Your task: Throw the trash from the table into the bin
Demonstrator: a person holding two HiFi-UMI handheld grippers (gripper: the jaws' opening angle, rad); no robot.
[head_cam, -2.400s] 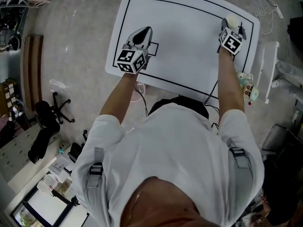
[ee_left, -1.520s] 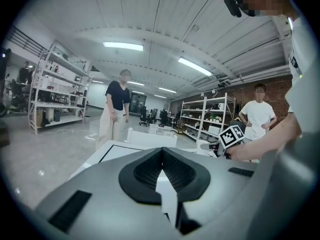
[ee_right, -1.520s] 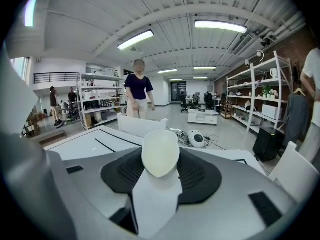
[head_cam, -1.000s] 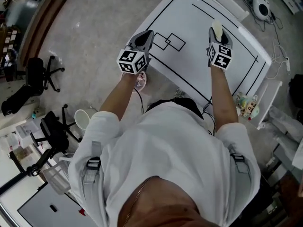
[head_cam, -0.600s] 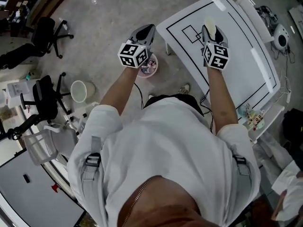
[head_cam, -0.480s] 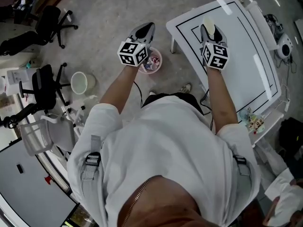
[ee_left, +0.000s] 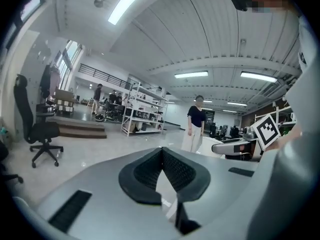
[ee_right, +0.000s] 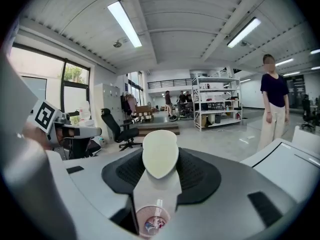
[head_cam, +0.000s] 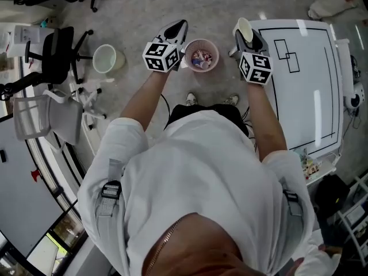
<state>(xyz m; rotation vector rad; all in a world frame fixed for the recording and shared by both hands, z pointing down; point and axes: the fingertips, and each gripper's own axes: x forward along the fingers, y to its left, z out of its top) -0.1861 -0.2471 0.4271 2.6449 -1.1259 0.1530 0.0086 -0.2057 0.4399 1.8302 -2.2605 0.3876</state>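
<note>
Risk: right gripper (head_cam: 247, 38) pinches the cup (head_cam: 245, 30), left gripper (head_cam: 175, 32) closed empty; if we release short of the bin (head_cam: 201, 41), it hits floor (head_cam: 144, 4).

- The white bench (head_cam: 307, 105) stands at the right. On its top a black frame line (head_cam: 334, 108) and two small overlapping squares (head_cam: 286, 55) are drawn.
- The grey floor (head_cam: 149, 10) carries a pink bin (head_cam: 202, 40) with coloured trash inside.
- Left of the bin, also on the floor, stand a pale bucket (head_cam: 95, 59) and a black office chair (head_cam: 57, 53).
</note>
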